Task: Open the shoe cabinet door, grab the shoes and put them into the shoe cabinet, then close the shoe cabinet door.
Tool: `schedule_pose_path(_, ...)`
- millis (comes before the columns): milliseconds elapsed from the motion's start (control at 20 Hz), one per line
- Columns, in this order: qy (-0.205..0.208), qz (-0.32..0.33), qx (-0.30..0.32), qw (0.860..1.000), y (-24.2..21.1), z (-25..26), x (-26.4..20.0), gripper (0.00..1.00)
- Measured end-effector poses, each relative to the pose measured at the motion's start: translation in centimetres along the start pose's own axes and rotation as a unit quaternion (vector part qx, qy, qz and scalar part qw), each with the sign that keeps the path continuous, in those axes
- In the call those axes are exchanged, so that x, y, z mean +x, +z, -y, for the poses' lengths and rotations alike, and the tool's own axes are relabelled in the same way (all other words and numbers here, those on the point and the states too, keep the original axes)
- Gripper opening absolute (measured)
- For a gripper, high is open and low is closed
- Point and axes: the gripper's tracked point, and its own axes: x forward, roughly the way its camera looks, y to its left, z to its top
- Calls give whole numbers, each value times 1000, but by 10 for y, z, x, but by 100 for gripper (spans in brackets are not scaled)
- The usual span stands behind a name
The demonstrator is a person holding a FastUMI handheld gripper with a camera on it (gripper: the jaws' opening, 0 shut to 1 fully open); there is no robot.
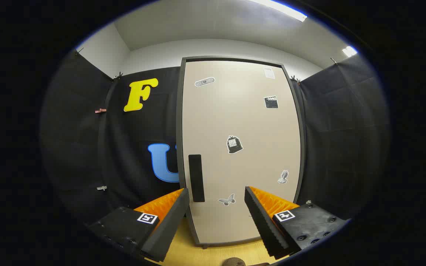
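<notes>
The inside of the shoe cabinet (240,147) is hidden, since its door (242,122) stands shut and flush in the dark frame, so nothing can be told of what it holds. At the very bottom of the frame, between the two fingers, a small brown rounded shape (235,262) is cut off by the edge; it is too little to identify. The small stickers scattered over the door are hard to make out in detail: a butterfly sticker (227,200) low down, a dark bag-like sticker (234,144) near the middle, a clapperboard sticker (271,102) toward the upper right.

The cabinet fills the centre of the frame, tall and pale beige, standing on a light wooden floor (213,255) against the black cloth wall. A black vertical handle (196,178) sits on the left side of the door, in its lower half.

The gripper (216,201) is spread wide with nothing between its fingers. The left finger (168,218) lies in the lower left of centre, its tip just beside the bottom of the handle in the picture, though whether it touches cannot be told. The right finger (263,218) sits in front of the lower right part of the door.
</notes>
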Motion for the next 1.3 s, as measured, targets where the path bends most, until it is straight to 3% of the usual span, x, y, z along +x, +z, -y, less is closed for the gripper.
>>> schedule_pose_path(900,-1,4,0,1000,2,-1,4,98)
schedule_pose_path(1300,13,-9,7,1000,-11,-22,41,98)
